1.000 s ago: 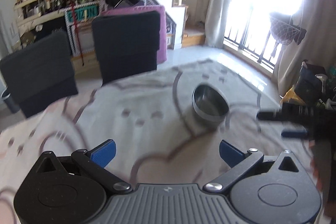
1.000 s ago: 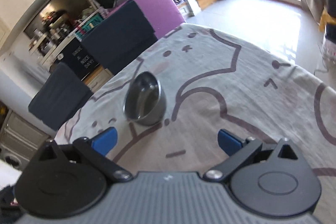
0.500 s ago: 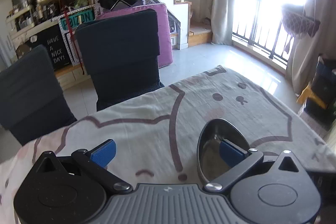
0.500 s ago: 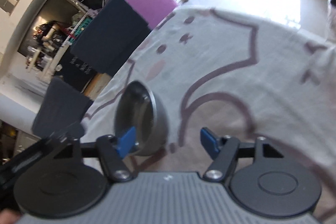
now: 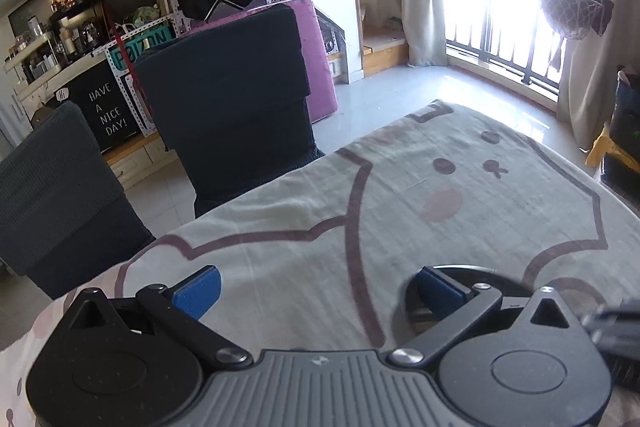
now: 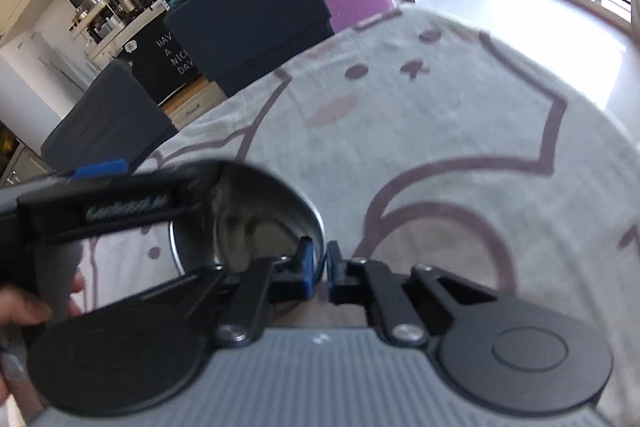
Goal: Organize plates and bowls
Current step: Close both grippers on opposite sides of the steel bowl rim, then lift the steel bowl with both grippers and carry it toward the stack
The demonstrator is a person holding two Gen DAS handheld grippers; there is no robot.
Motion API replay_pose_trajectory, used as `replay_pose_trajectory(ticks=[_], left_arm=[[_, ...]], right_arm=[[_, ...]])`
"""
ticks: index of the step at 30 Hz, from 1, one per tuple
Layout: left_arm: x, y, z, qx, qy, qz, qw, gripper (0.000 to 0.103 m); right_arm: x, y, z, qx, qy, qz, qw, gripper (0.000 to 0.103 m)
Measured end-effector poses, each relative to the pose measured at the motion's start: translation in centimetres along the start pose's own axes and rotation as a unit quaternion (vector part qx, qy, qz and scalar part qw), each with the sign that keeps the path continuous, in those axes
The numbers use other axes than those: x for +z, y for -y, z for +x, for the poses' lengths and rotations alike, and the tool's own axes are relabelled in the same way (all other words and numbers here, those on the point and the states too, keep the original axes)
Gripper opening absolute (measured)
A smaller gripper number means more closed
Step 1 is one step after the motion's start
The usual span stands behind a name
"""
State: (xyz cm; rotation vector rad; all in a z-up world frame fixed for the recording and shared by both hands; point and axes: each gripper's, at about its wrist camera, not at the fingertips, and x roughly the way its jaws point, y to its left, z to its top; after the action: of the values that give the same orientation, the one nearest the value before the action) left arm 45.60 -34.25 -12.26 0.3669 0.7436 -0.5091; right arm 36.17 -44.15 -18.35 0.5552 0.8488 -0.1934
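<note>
One steel bowl (image 6: 256, 215) sits on the cloth-covered desk (image 6: 460, 115); the right tongs (image 6: 318, 267) are clamped on its near rim; the left tongs (image 5: 316, 287) gape wide, their right finger just over the bowl's edge.

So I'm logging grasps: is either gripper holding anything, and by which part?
The right gripper pinches the metal bowl by its near rim. The left gripper is open, holding nothing.
</note>
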Motion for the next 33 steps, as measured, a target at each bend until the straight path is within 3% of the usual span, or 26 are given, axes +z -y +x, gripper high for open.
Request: replay_pose_trajectory(ticks=[5,7,10,13,17,21,30,33], left_arm=[[-0.9,-1.1,-0.6,-0.019,-0.010,-0.004,0.9998,0.096],[-1.2,-1.4,-1.0,-0.029,-0.016,-0.008,0.9994,0.076],[-1.8,-1.4,-1.0,-0.026,-0.033,0.003,0.9991,0.054],[-2.3,-1.5,-1.1,-0.034,-0.037,0.008,0.9987,0.050],[-2.4,-2.0,-1.5,-0.077,-0.024,-0.048,0.9956,0.050],[-1.9,-1.5,-1.8,-0.098,-0.006,-0.075,0.9924,0.053],[-1.1,1.8,0.2,-0.092,-0.024,-0.036,0.9948,0.052],[-1.2,2.0,0.4,-0.089,-0.026,-0.034,0.9951,0.042]], right_arm=[[0.5,0.6,-0.5,-0.013,0.024,-0.010,1.000,0.006],[0.5,0.7,-0.5,-0.011,0.028,-0.008,1.000,0.007],[0.3,0.7,-0.8,-0.017,0.034,-0.005,0.999,0.008],[0.2,1.2,-0.9,-0.003,0.024,0.010,1.000,0.011],[0.2,1.8,-1.3,0.002,0.021,0.023,0.999,0.013],[0.4,2.3,-1.8,-0.001,0.015,0.042,0.999,0.028],[0.6,2.5,-1.5,0.019,-0.028,0.029,0.999,0.026],[0.7,2.3,-1.9,0.005,-0.007,0.005,1.000,0.025]])
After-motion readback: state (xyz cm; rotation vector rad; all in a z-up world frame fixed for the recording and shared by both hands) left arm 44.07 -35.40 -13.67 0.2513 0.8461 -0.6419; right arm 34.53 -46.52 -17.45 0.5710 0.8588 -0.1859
